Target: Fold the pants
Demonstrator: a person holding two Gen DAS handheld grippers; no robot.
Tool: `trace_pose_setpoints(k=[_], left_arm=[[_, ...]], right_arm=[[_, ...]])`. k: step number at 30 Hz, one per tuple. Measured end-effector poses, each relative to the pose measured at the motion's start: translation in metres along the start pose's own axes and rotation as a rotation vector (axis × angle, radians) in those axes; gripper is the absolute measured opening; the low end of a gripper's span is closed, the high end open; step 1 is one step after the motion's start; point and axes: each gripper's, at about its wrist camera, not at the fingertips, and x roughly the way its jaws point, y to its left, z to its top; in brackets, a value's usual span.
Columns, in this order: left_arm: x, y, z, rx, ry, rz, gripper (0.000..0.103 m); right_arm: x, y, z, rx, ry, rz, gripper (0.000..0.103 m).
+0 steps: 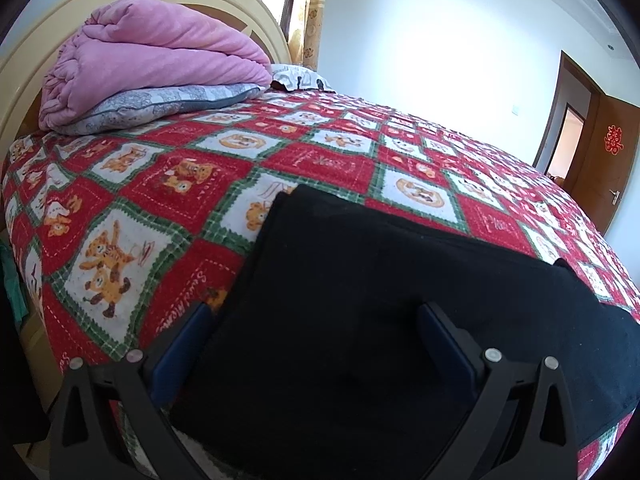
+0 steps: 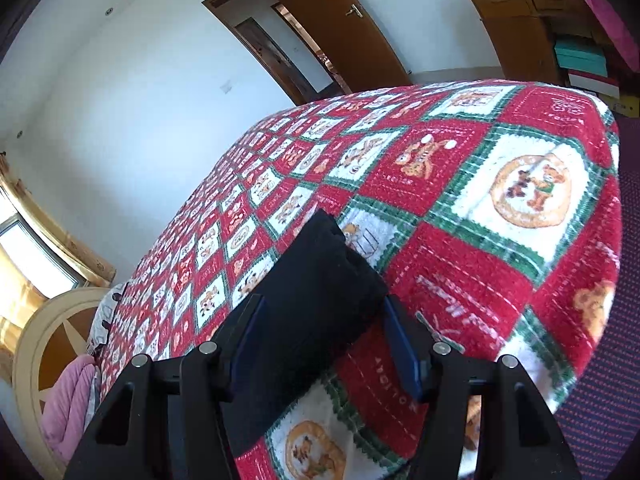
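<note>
Black pants [image 1: 360, 300] lie folded flat on a red, white and green bear-patterned bedcover [image 1: 168, 184]. In the left wrist view my left gripper [image 1: 316, 316] hovers over their near part, open wide. Its left finger is beside the pants' left edge and its right finger is over the black cloth. In the right wrist view a narrow end of the pants [image 2: 316, 280] reaches away across the bedcover [image 2: 480, 184]. My right gripper [image 2: 325, 306] is open, and the cloth lies below and between its blue-padded fingers. Neither gripper pinches the cloth.
A folded pink quilt [image 1: 152, 56] sits on a grey pillow [image 1: 160, 106] against the cream headboard [image 1: 48, 40]. A brown door [image 2: 336, 28] stands open in the far wall. A wooden cabinet [image 2: 516, 28] with boxes stands beyond the bed's foot, and dark carpet [image 2: 600, 400] lies beside the bed.
</note>
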Motion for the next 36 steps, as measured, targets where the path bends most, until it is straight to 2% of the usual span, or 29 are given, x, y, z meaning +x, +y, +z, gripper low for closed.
trace_pose_setpoints(k=[2, 4, 6, 7, 10, 15, 20, 25, 29, 36], left_arm=[[0.0, 0.0, 0.0, 0.0, 0.0, -0.001, 0.103], [0.0, 0.0, 0.0, 0.0, -0.002, 0.0, 0.103], [0.0, 0.001, 0.0, 0.0, -0.004, 0.0, 0.103], [0.0, 0.0, 0.0, 0.0, -0.005, -0.001, 0.103], [0.0, 0.0, 0.0, 0.0, -0.005, -0.001, 0.103], [0.0, 0.0, 0.0, 0.0, -0.006, -0.001, 0.103], [0.0, 0.0, 0.0, 0.0, -0.006, -0.001, 0.103], [0.0, 0.0, 0.0, 0.0, -0.006, -0.001, 0.103], [0.0, 0.0, 0.0, 0.0, -0.006, -0.001, 0.103], [0.0, 0.0, -0.001, -0.001, -0.007, -0.001, 0.103]], right_arm=[[0.002, 0.0, 0.002, -0.006, -0.008, 0.005, 0.056], [0.005, 0.002, 0.001, -0.03, -0.012, -0.01, 0.033], [0.009, -0.001, 0.0, -0.034, -0.009, -0.02, 0.017], [0.009, -0.004, 0.001, -0.027, -0.011, -0.016, 0.014], [0.006, -0.01, 0.003, -0.007, -0.014, 0.008, 0.012], [-0.002, 0.001, 0.0, -0.059, -0.047, -0.002, 0.009], [-0.023, 0.038, -0.002, -0.208, -0.122, 0.013, 0.009], [-0.044, 0.101, -0.02, -0.433, -0.174, 0.092, 0.009], [-0.042, 0.154, -0.042, -0.58, -0.155, 0.168, 0.008], [-0.022, 0.235, -0.113, -0.796, -0.033, 0.293, 0.008]])
